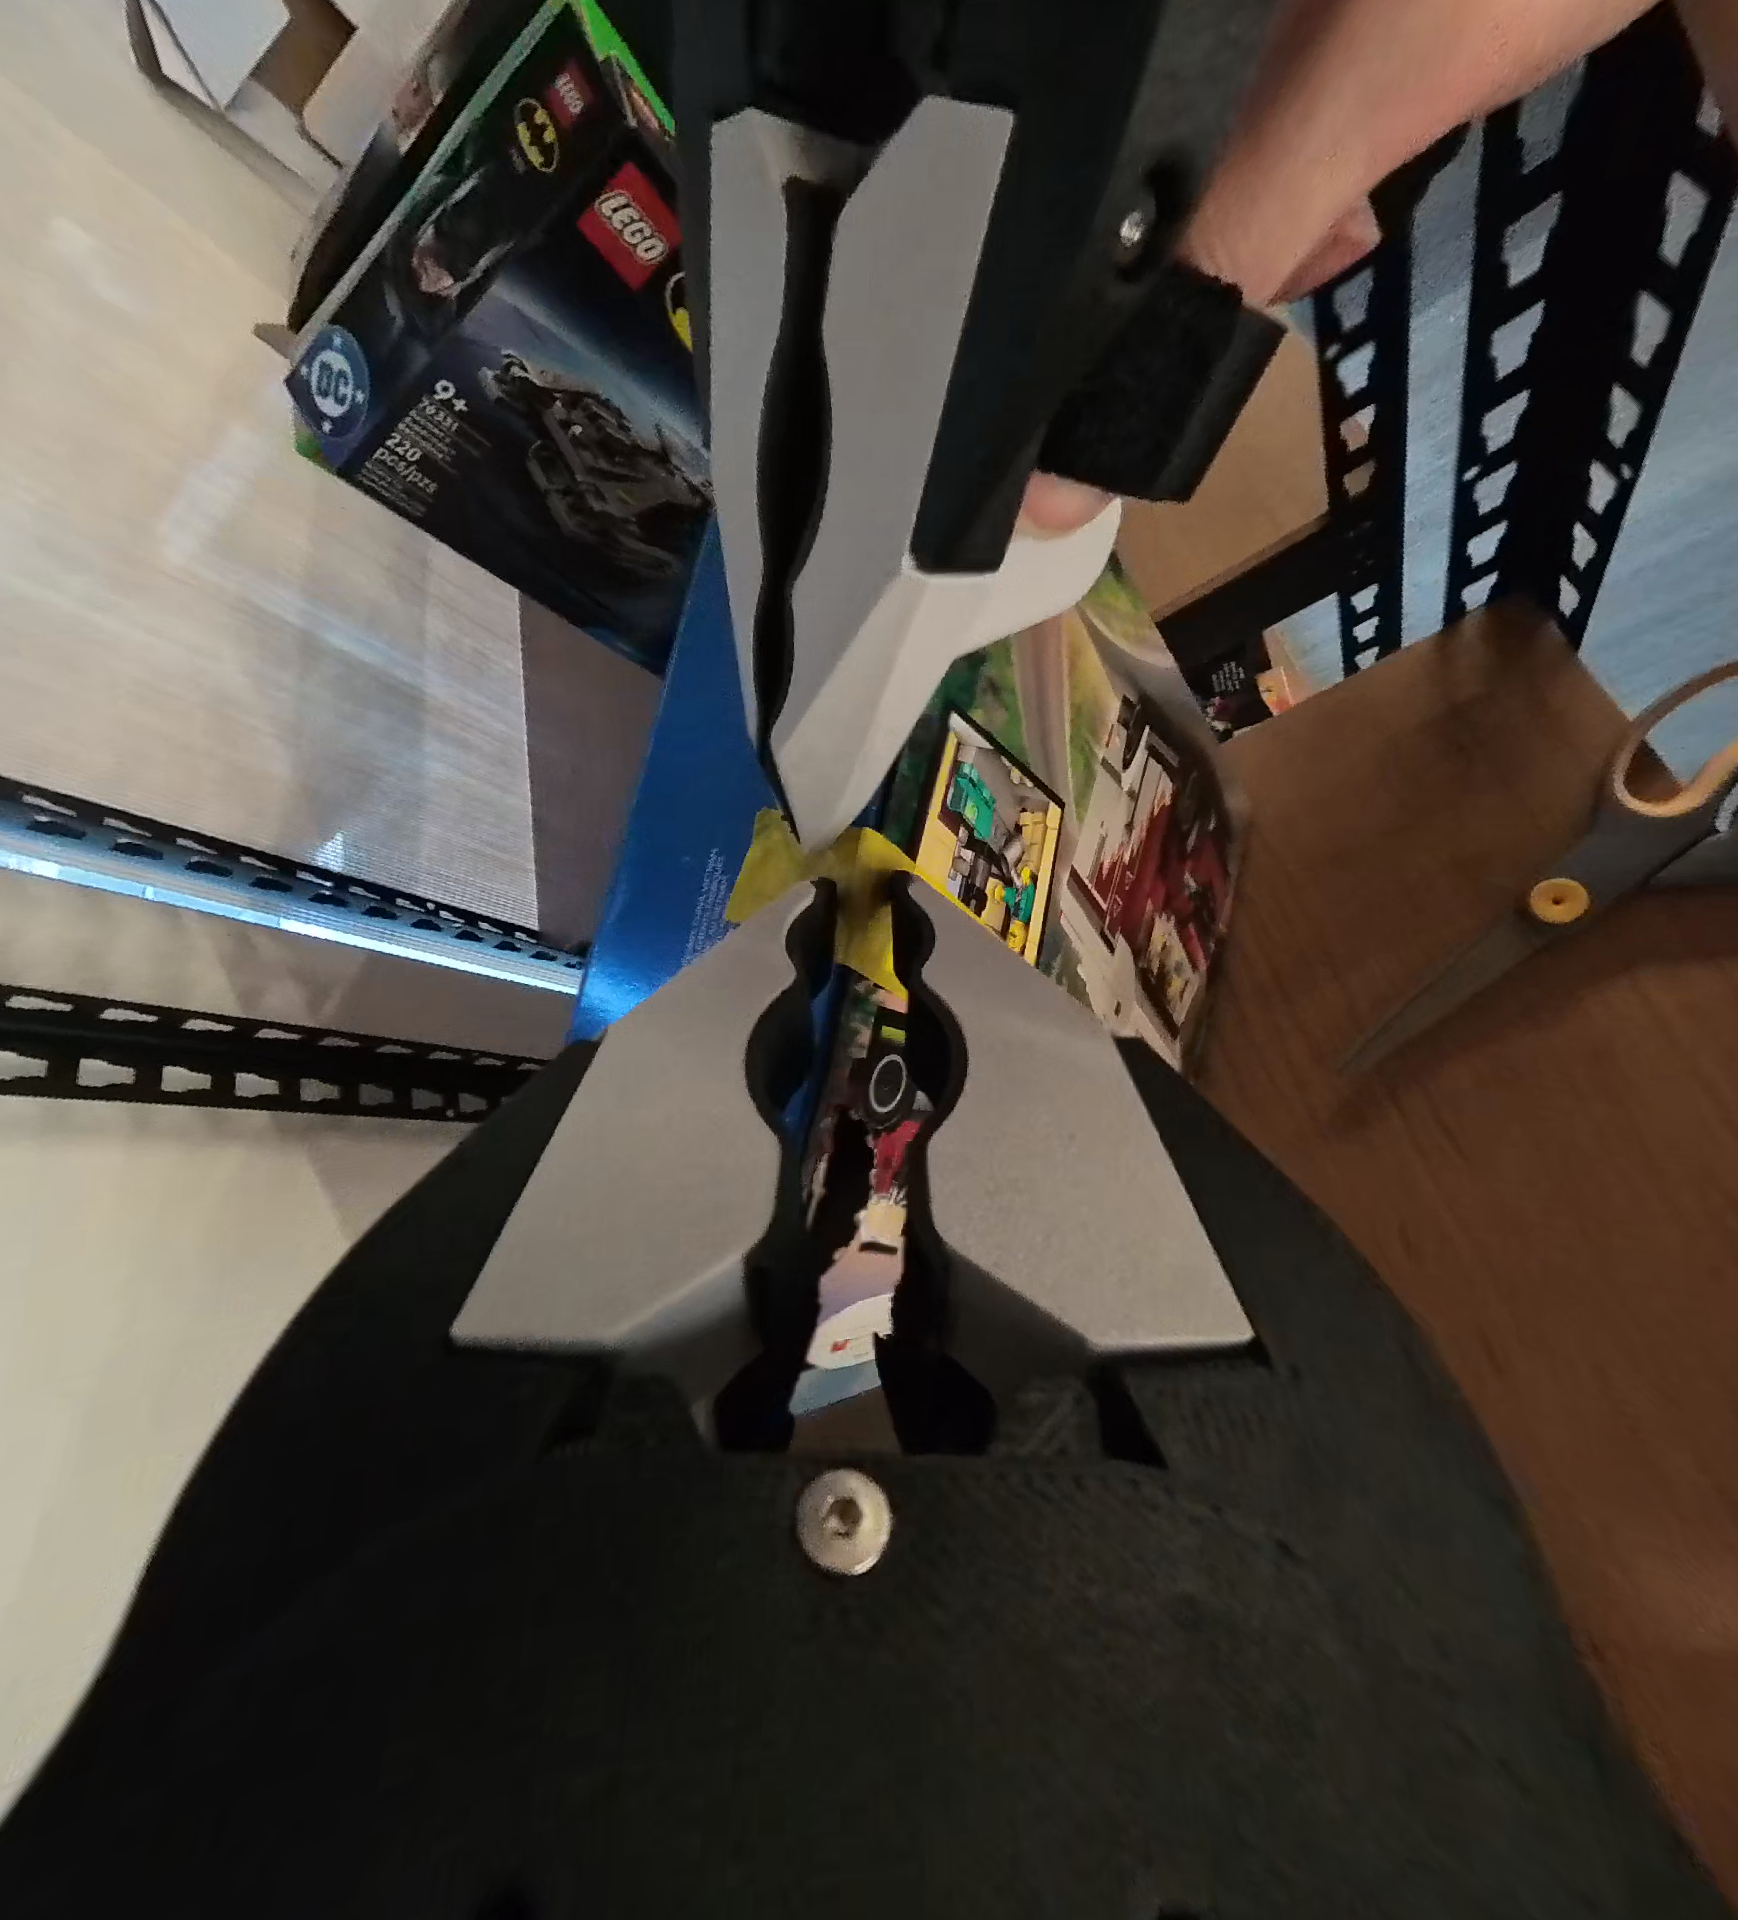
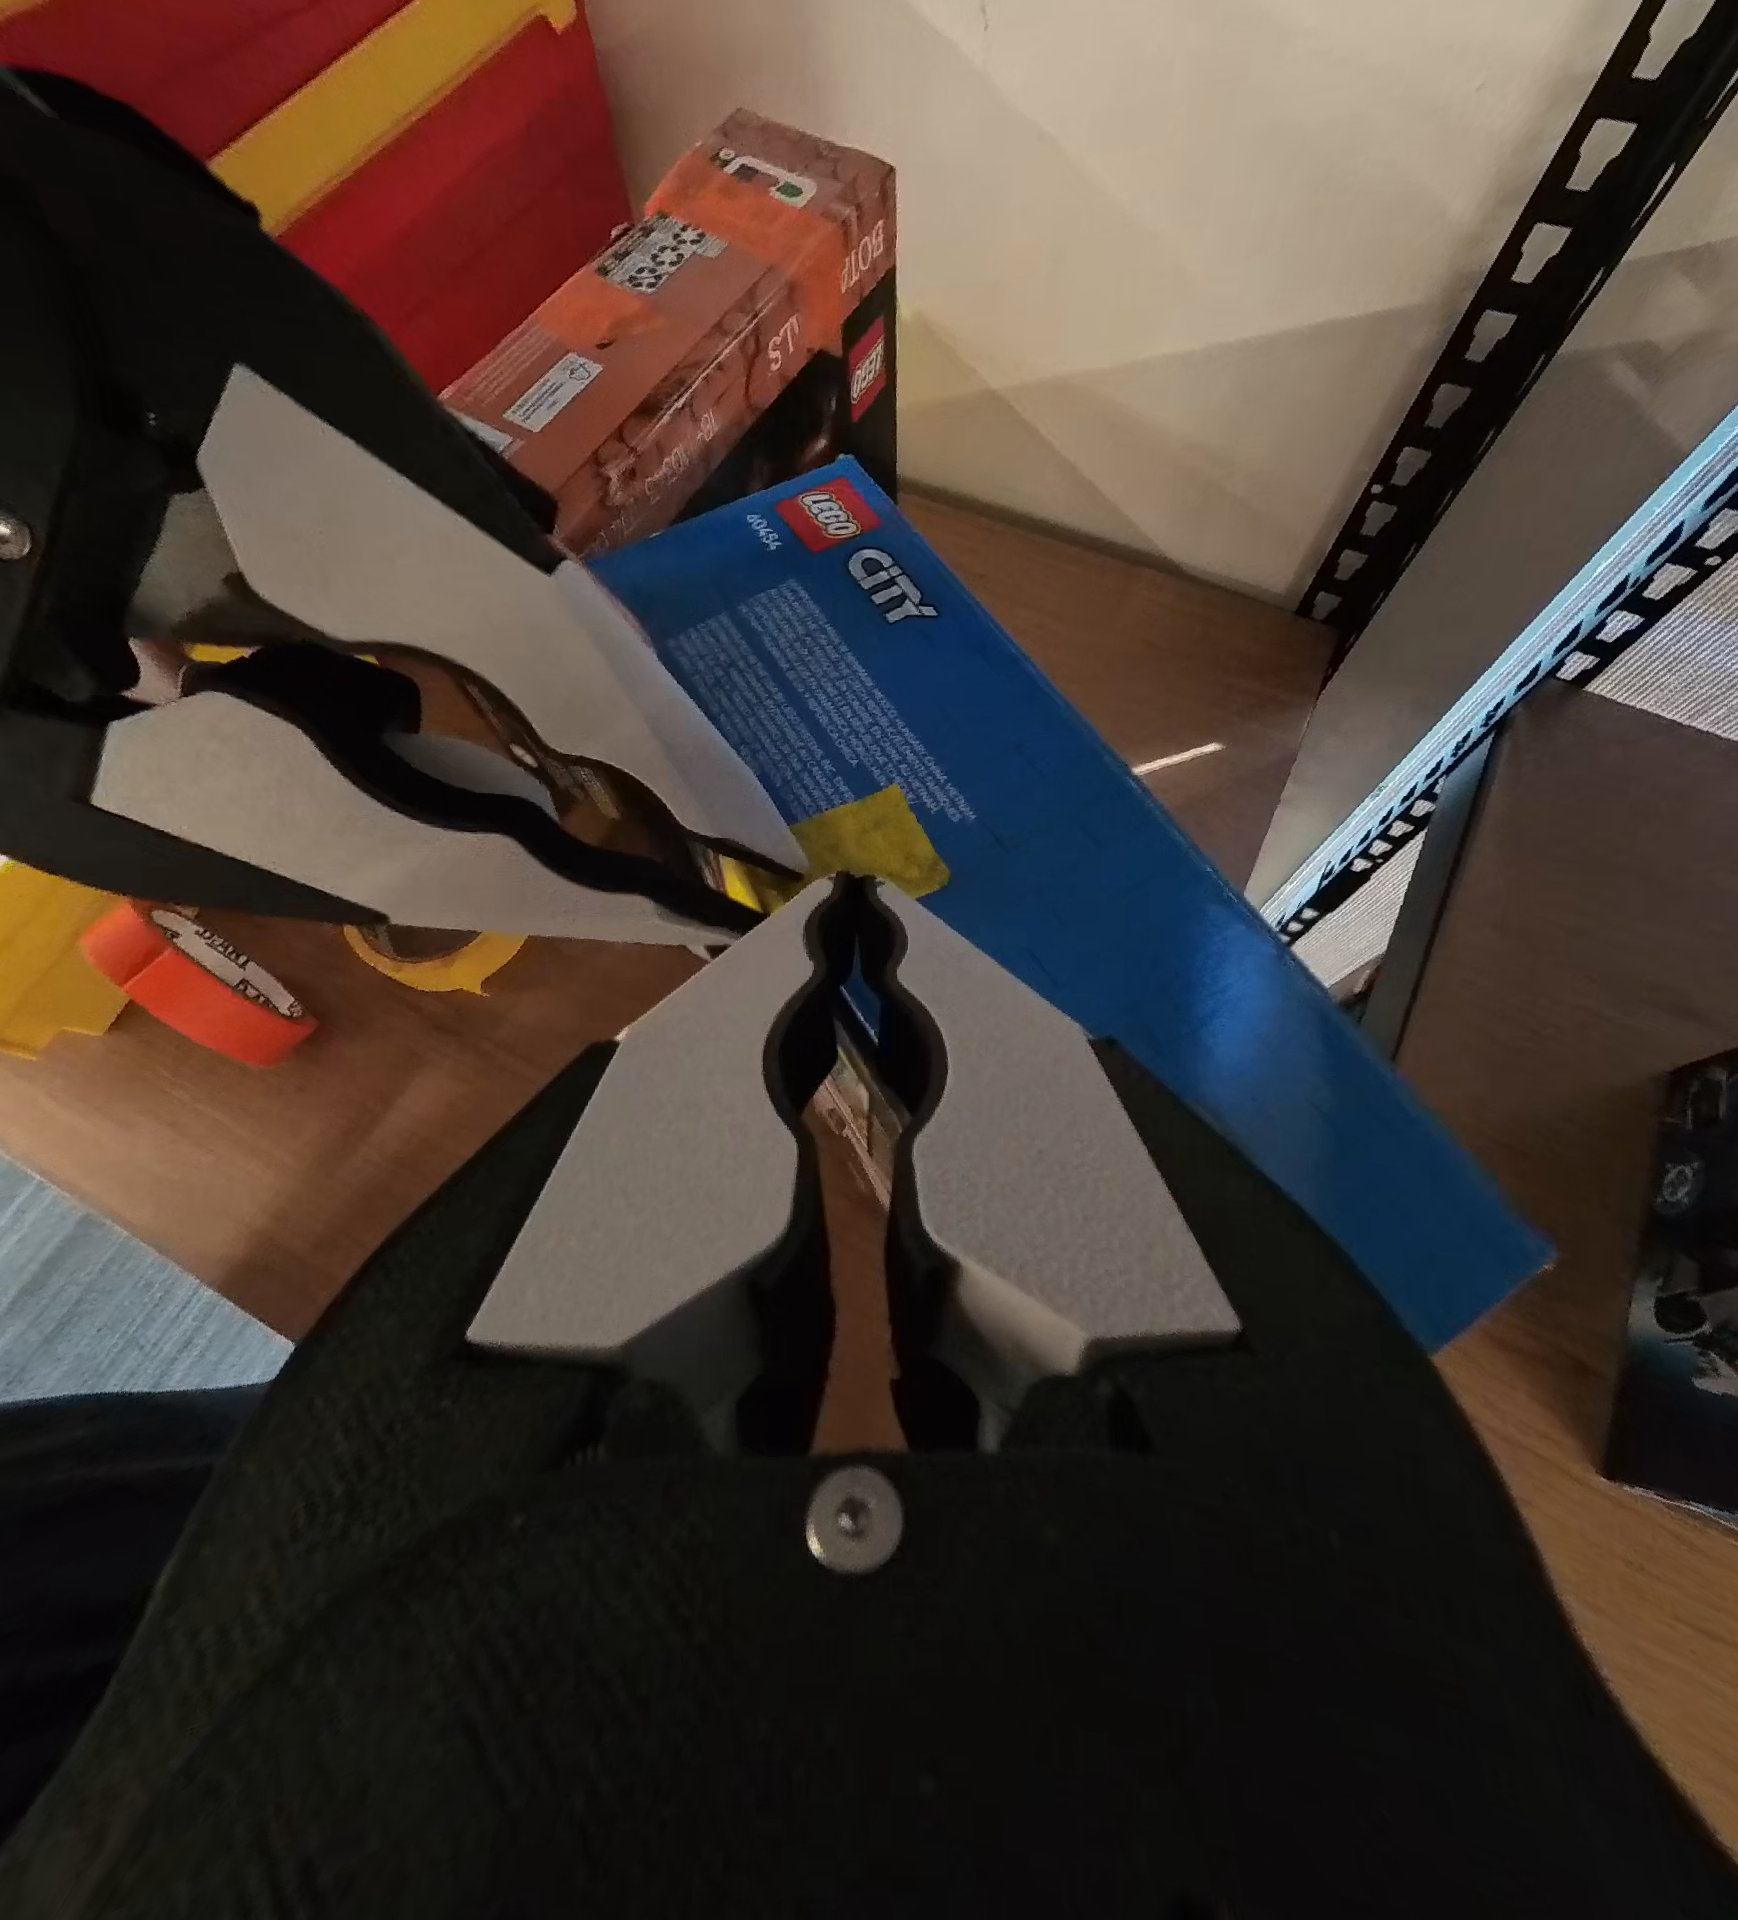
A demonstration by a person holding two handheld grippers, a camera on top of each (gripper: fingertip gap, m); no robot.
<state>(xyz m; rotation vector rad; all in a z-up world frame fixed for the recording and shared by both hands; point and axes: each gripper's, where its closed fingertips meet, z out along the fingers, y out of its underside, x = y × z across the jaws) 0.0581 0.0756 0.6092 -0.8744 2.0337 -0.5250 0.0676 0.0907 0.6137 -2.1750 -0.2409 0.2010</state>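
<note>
A blue toy box [image 2: 1104,914] stands tilted on a wooden shelf board [image 2: 221,1164]; its picture side shows in the left wrist view [image 1: 1135,873]. A piece of yellow tape [image 2: 870,836] sits over its edge and also shows in the left wrist view [image 1: 771,868]. My left gripper [image 1: 860,888] is closed on the box's taped edge, with tape between its tips. My right gripper [image 2: 849,883] is shut, its tips pinching the tape's lower edge. The two grippers' tips nearly touch; the left one [image 2: 787,878] comes in from the left, the right one [image 1: 808,826] from above, held by a hand [image 1: 1291,239].
Scissors [image 1: 1571,894] lie on the board. A dark toy box [image 1: 491,416] and an orange-brown box [image 2: 699,343] stand behind. An orange tape roll [image 2: 210,997], a yellow tape roll [image 2: 429,951], a red and yellow bin [image 2: 408,135] and a black shelf upright [image 2: 1530,312] are nearby. My left and right fingertips are right by each other. Both grippers' tips are roughly 35 centimeters from the orange tape roll [image 2: 210,997].
</note>
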